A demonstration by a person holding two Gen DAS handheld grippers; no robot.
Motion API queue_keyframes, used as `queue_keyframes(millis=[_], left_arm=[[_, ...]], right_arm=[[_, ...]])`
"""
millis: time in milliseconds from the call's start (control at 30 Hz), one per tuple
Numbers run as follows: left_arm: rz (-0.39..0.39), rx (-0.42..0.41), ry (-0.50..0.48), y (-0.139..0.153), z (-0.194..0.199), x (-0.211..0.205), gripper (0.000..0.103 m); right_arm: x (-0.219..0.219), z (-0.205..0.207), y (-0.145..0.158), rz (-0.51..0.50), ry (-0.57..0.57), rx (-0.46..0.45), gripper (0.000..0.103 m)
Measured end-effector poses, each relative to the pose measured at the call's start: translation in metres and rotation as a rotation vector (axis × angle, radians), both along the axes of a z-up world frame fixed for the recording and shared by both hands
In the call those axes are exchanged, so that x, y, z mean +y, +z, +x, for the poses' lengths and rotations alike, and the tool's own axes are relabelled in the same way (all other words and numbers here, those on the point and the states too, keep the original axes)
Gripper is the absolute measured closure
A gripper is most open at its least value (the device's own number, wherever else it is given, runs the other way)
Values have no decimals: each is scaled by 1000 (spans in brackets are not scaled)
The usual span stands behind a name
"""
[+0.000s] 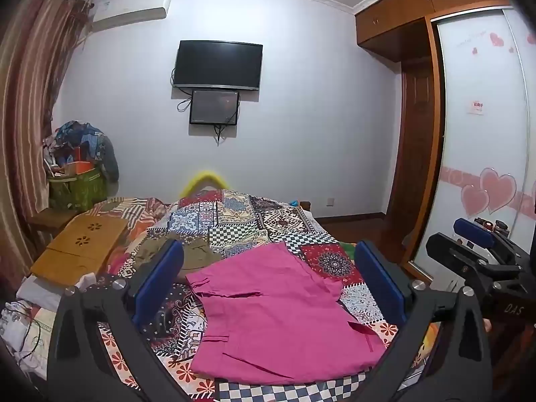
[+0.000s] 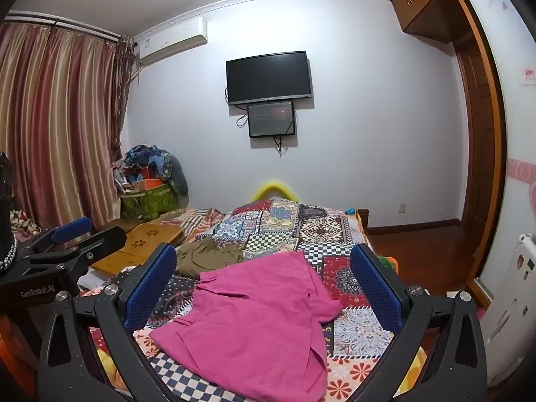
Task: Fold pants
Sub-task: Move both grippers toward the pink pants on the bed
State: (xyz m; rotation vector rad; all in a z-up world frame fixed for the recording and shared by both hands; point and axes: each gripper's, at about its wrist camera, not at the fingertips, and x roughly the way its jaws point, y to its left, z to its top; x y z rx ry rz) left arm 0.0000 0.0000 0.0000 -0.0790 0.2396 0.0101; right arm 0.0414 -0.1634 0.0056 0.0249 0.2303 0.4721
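Left gripper (image 1: 268, 278): spread wide, empty.
Right gripper (image 2: 263, 276): likewise.
Pink pants (image 1: 284, 315): dead ahead, lengthwise away; neither arm nearer.

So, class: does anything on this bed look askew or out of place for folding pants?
The pink pants lie skewed and rumpled on the patchwork bedspread. An olive garment sits crumpled beside them.

Even indoor light, soft focus, strong fisheye bending, dark corners
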Motion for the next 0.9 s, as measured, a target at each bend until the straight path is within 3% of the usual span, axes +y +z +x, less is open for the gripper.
queue_keyframes(millis=[900], left_arm=[[2, -2, -1, -3, -1, -2, 0]], right_arm=[[0, -1, -1, 3, 1, 8, 0]])
